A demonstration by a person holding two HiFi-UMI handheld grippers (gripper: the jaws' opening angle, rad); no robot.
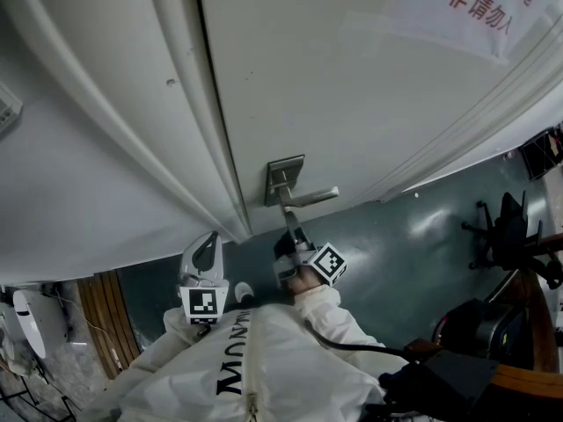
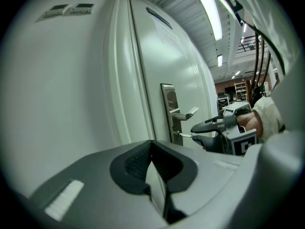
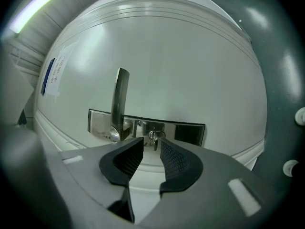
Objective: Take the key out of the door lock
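Observation:
A steel lock plate [image 3: 188, 131] with a lever handle [image 3: 120, 97] is fixed on the white door [image 1: 352, 86]. A small key [image 3: 155, 140] sticks out of the keyhole below the lever. My right gripper [image 3: 151, 149] is open at the lock, and the key's head lies between its fingertips with a gap on each side. From the left gripper view, the key [image 2: 185, 135] juts from the plate, right at the right gripper [image 2: 194, 133]. My left gripper [image 2: 153, 162] is shut and empty, held back beside the door frame [image 1: 198, 121].
A paper sign with red print [image 1: 479, 3] hangs on the door's upper part. Two wall switch panels [image 2: 66, 9] sit left of the frame. A black office chair [image 1: 506, 227] stands on the grey floor to the right.

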